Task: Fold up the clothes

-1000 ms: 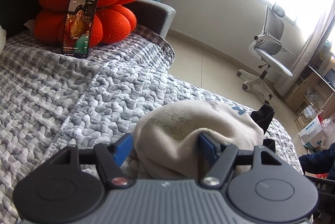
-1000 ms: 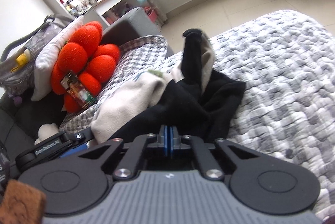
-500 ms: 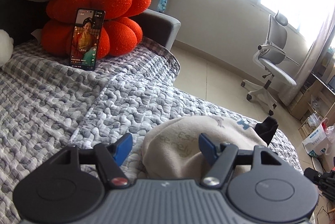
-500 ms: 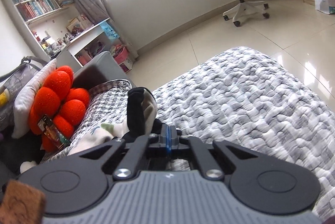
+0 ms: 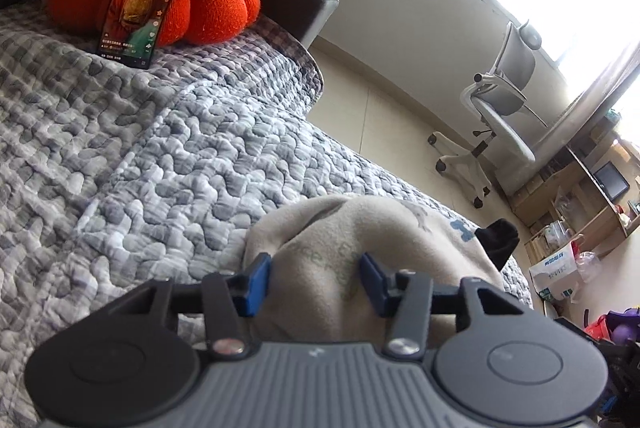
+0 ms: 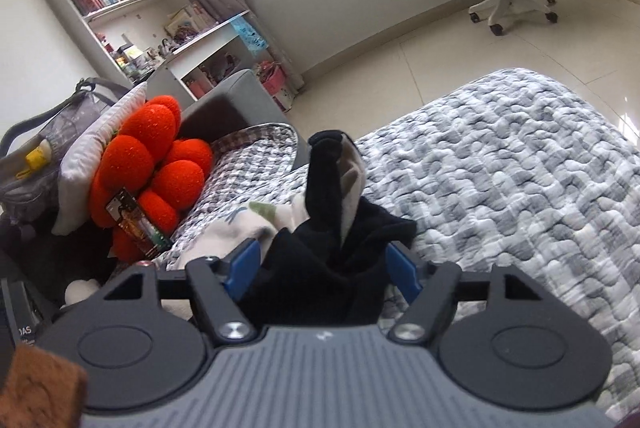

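Jaws of left gripper closing around beige garment; right gripper opening over black cloth

Left gripper points down at the cream garment, jaws closing around a bunch of it. Right gripper also tilts down, jaws opening, black fabric between them.

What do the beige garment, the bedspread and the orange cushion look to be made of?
Beige garment: soft matte knit, probably fleece, with fuzzy nap and rounded folds. Bedspread: quilted woven cloth, likely cotton, with a puckered, stitched surface. Orange cushion: stuffed plush or terry, with a nubbly pile.
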The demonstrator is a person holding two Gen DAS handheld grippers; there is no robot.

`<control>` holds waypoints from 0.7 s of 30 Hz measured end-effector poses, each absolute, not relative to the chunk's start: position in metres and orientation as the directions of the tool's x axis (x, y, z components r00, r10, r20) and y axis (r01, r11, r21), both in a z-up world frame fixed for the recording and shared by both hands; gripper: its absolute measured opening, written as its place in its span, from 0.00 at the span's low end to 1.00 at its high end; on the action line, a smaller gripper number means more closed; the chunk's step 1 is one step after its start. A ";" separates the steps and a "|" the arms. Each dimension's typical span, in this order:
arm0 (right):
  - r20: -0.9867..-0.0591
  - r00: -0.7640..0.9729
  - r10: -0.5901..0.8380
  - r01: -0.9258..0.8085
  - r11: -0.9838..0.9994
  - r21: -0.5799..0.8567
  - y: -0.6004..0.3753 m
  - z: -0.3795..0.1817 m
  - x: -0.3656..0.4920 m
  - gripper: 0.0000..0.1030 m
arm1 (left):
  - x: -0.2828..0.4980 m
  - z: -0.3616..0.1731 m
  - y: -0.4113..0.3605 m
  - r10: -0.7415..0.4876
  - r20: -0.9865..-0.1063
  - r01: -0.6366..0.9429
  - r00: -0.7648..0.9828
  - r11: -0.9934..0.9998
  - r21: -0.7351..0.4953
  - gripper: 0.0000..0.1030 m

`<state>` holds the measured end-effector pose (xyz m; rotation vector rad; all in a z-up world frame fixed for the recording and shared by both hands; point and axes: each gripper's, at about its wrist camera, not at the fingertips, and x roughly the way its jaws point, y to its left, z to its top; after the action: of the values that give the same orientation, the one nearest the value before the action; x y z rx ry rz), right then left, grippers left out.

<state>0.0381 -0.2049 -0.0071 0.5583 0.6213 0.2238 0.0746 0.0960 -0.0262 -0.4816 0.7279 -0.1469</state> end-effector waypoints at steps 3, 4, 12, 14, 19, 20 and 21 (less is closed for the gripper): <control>-0.510 0.755 0.411 -0.038 0.805 0.592 -0.191 -0.016 0.045 0.71 | 0.071 -0.024 0.093 -0.299 -0.609 -0.028 0.735 0.883 -0.468 0.21; -0.518 0.743 0.425 -0.037 0.798 0.602 -0.186 -0.019 0.047 0.71 | 0.069 -0.022 0.092 -0.303 -0.610 -0.025 0.733 0.883 -0.469 0.18; -0.540 0.716 0.442 -0.044 0.801 0.597 -0.169 -0.024 0.049 0.31 | 0.043 -0.004 0.088 -0.351 -0.591 0.041 0.727 0.880 -0.473 0.15; -0.546 0.723 0.424 -0.045 0.817 0.575 -0.168 -0.020 0.046 0.17 | 0.034 0.003 0.086 -0.372 -0.576 0.074 0.728 0.878 -0.473 0.14; -0.549 0.756 0.355 -0.016 0.850 0.527 -0.176 -0.013 0.034 0.12 | 0.010 0.024 0.074 -0.438 -0.529 0.189 0.726 0.868 -0.459 0.14; -0.548 0.761 0.346 -0.008 0.850 0.526 -0.180 -0.012 0.032 0.12 | 0.006 0.027 0.072 -0.450 -0.523 0.209 0.724 0.866 -0.455 0.14; -0.547 0.766 0.337 0.000 0.852 0.524 -0.183 -0.012 0.030 0.12 | 0.003 0.029 0.070 -0.463 -0.519 0.227 0.719 0.862 -0.454 0.14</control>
<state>0.0301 -0.1830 -0.0116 0.5288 0.6793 0.1927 0.0029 0.0697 0.0287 -0.3758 0.6669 -0.3912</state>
